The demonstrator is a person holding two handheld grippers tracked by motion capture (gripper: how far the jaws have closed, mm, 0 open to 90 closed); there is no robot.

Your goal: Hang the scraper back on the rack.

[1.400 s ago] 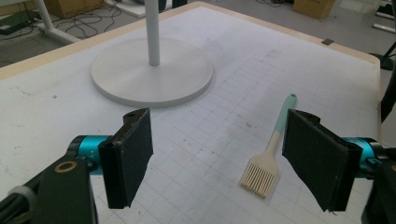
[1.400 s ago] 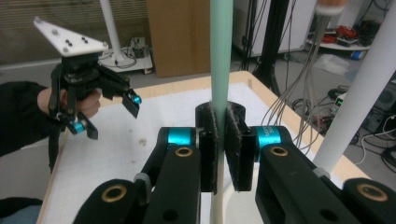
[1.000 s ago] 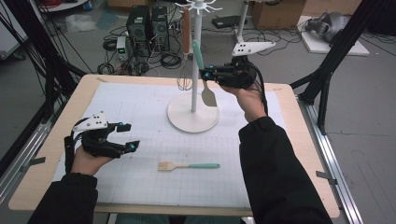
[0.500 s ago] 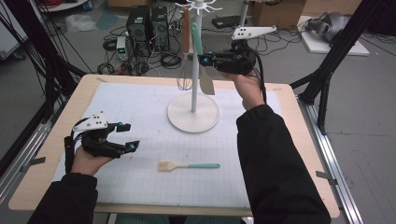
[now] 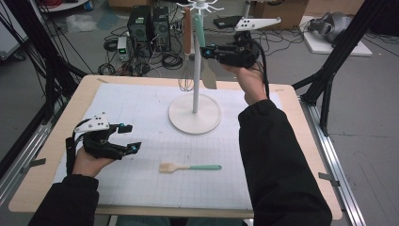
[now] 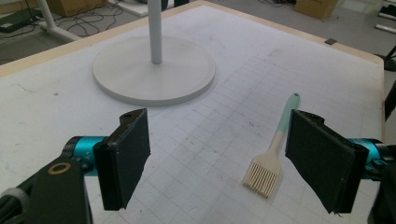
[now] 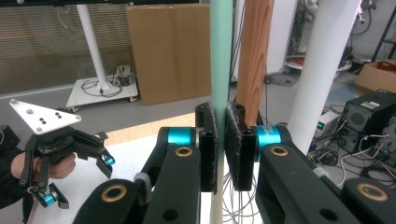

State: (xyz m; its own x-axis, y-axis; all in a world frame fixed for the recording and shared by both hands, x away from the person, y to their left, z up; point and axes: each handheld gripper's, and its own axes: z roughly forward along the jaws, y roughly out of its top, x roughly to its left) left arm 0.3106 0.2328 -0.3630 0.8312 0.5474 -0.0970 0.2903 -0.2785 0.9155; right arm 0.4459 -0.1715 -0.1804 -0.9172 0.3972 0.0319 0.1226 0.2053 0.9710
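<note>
My right gripper is raised beside the white hanging stand, shut on the mint-green handle of a spatula whose pale blade hangs below. In the right gripper view the pads squeeze that green handle, with a whisk's wooden handle just behind it. The whisk hangs from the stand. A brush with a mint handle lies flat on the mat. My left gripper rests at the left, open and holding nothing. The brush lies just ahead of its right jaw.
The stand's round base sits at the back middle of the gridded mat. Hooks ring the top of the pole. Computers and cables lie on the floor beyond the table's far edge. Black frame legs stand at both sides.
My right hand has lifted the spatula higher along the stand's pole, toward the hooks. The left gripper and the brush have stayed put.
</note>
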